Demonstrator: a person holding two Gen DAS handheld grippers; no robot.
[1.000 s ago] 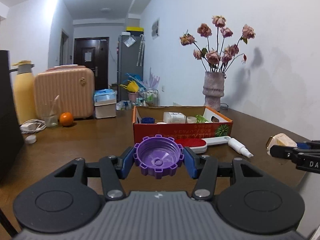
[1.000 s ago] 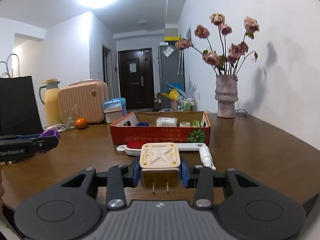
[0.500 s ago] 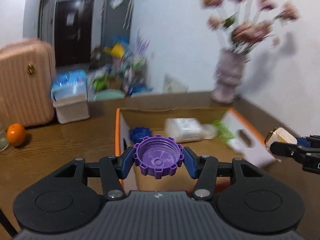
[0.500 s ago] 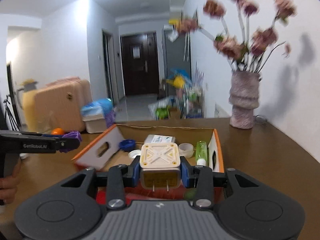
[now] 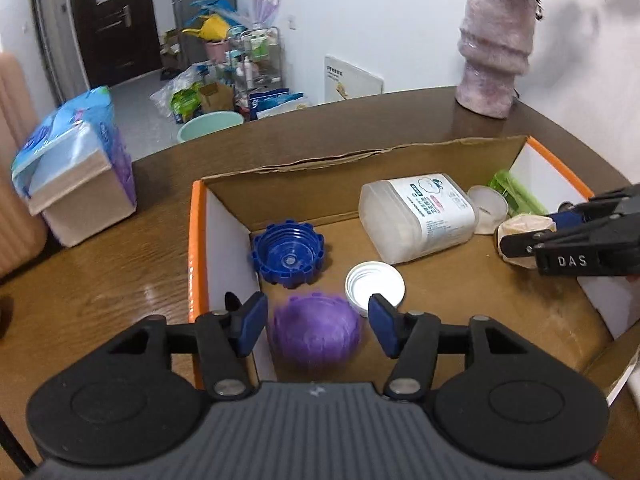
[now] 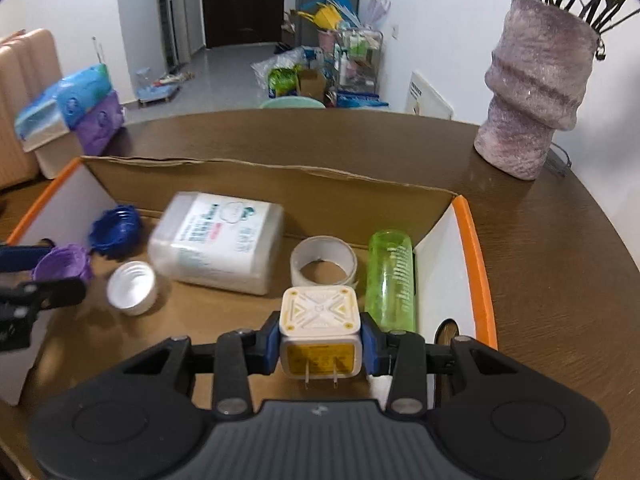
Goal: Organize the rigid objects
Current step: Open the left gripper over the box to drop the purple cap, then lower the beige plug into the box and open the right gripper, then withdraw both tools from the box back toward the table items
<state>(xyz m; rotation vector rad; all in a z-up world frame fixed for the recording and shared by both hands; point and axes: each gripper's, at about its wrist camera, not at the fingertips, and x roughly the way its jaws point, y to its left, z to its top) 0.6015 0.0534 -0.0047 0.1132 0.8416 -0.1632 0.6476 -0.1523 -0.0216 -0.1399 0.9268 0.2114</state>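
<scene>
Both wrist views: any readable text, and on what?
"DAS": white letters on the right gripper, seen from the left wrist.
White container label: printed, too small to read.
Green bottle: print unreadable.
Charger yellow label: unreadable.

Glossy brown wood worktop; raw matt cardboard box with white-faced inner walls; ridged plastic purple cap and blue cap; translucent green plastic bottle; rough, speckled vase at upper right of the frame
</scene>
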